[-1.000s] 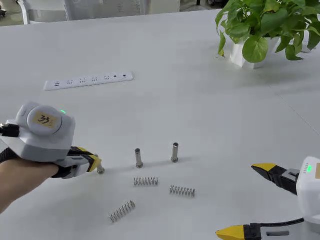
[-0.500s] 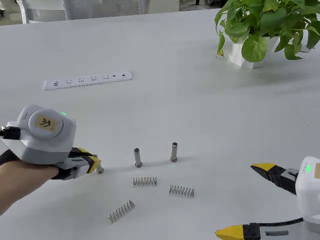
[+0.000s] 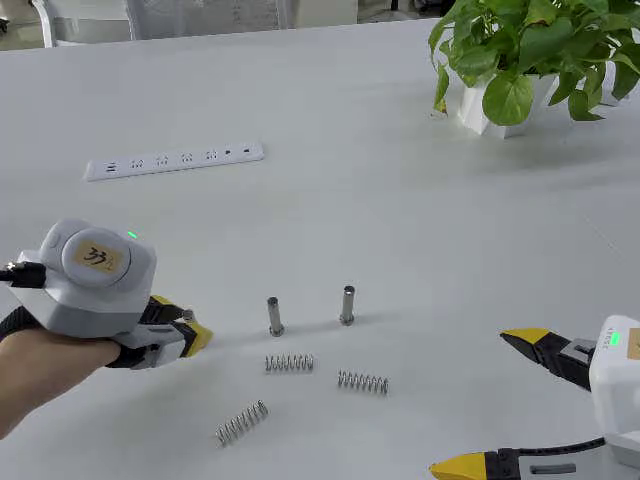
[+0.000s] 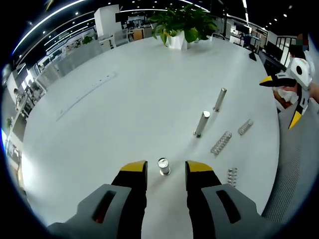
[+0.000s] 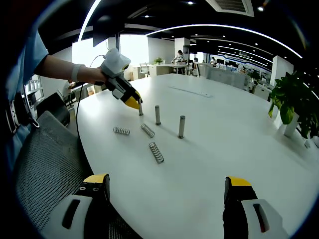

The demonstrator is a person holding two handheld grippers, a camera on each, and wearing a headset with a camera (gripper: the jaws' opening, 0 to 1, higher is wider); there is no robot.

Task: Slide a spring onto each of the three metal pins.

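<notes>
Pale grey-white tabletop (image 3: 400, 200) all round. Left claw (image 3: 198, 338): yellow tips, black behind them, light grey body with a tan label (image 3: 97, 258) and a small green light (image 3: 132, 236). Right claw (image 5: 167, 181), same yellow over black and grey. Pins (image 3: 347, 303) shiny silver, springs (image 3: 289, 363) silver too. White power strip (image 3: 175, 160). Green plant (image 3: 520, 40), white pot (image 3: 478, 105).

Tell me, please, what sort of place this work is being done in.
Probably an open-plan office: a large white table carries a power strip and a potted plant, and the right gripper view shows ceiling light strips and a mesh office chair.
</notes>
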